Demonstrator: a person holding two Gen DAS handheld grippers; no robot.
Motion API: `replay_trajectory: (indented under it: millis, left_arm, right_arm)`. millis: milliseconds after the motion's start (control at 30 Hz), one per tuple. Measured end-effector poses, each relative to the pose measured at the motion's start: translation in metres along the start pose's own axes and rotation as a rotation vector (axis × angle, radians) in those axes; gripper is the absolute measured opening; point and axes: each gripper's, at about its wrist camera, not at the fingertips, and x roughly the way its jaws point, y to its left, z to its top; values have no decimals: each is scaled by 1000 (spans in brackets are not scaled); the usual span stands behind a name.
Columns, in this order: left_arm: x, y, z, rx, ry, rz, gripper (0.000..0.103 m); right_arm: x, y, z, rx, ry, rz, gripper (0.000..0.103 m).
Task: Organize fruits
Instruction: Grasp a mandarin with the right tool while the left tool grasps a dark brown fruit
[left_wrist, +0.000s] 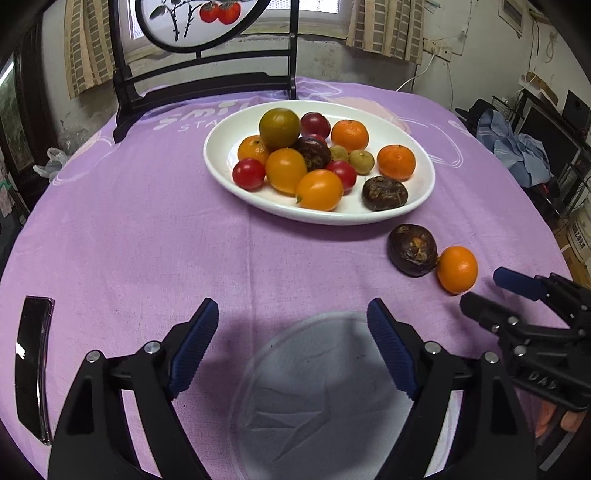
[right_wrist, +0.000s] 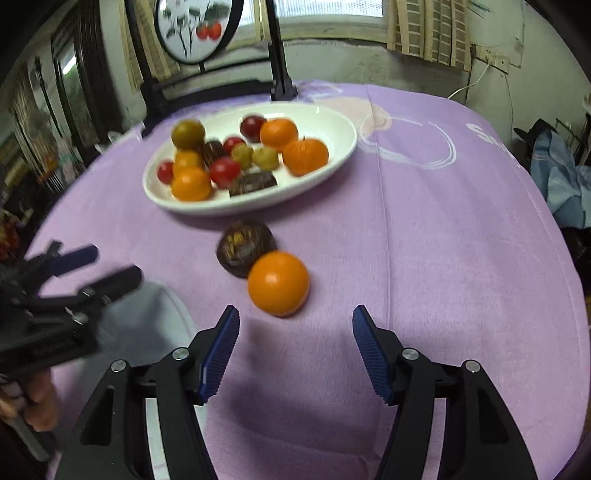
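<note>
Fruits mostly lay on the white plate (left_wrist: 424, 192); an orange tomato (right_wrist: 278, 283) and a dark water chestnut (right_wrist: 243, 251) remained outside. Both the left gripper (left_wrist: 291, 325) and the right gripper (right_wrist: 293, 332) were released, grasping nothing.

We count one white plate (left_wrist: 229, 177) bearing fourteen fruits. Among these we find five orange fruits (left_wrist: 319, 189), four red tomatoes (left_wrist: 249, 173) (one of them largely hidden behind its neighbours), two small green fruits (left_wrist: 361, 161), one large greenish-brown fruit (left_wrist: 279, 127) and two dark brown chestnuts (left_wrist: 384, 192). On the one purple cloth (left_wrist: 147, 240) we count two further pieces: one loose chestnut (left_wrist: 412, 250) and one loose orange fruit (left_wrist: 457, 269). We also count one clear glass dish (left_wrist: 314, 387), one dark phone (left_wrist: 33, 365), one black chair (left_wrist: 207, 88), one left gripper (left_wrist: 293, 312) and one right gripper (right_wrist: 291, 317).
</note>
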Motion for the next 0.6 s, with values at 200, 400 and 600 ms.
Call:
replay_trajectory:
  millis: [200,400,600]
  left_arm:
    - [4,9,-1,-9,4,-22,81]
    - [10,8,-1,0,20,-25,82]
    - [9,7,-2,-1,14,-27,82]
  right_arm:
    - [18,12,2,-32,27,-38,65]
    - [27,21,11,-45,22,-56,58]
    - [24,18,12,-31,14,-46,39]
